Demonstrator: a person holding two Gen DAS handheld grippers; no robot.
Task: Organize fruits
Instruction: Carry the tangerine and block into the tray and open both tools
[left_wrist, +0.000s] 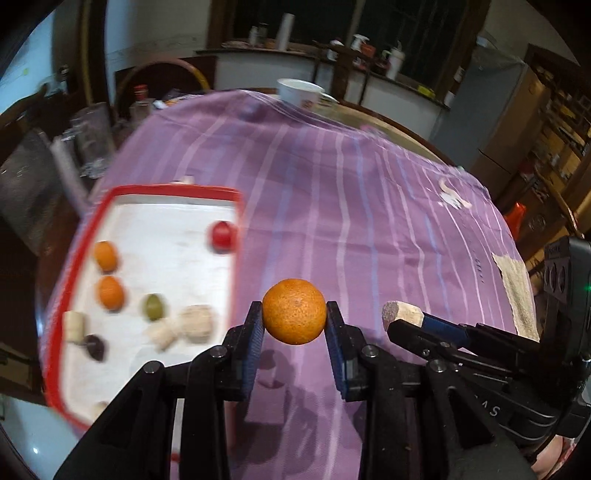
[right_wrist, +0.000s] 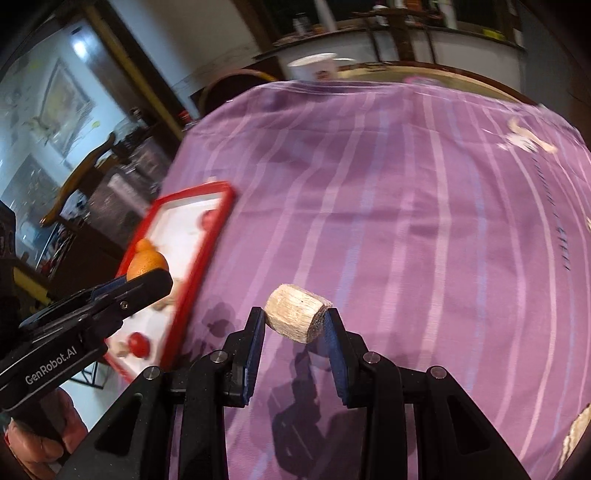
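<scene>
Carrying an orange (left_wrist: 294, 311) pinched in the left gripper (left_wrist: 294, 321) and a pale chunk (right_wrist: 297, 317) pinched in the right gripper (right_wrist: 295, 325), both above the purple cloth (left_wrist: 369, 221); each should be released low inside the red tray (left_wrist: 173, 190), clear of fruit there.

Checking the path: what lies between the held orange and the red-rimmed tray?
Only bare purple striped cloth separates the round orange in the left gripper from the red-rimmed white tray, in the left wrist view.
</scene>
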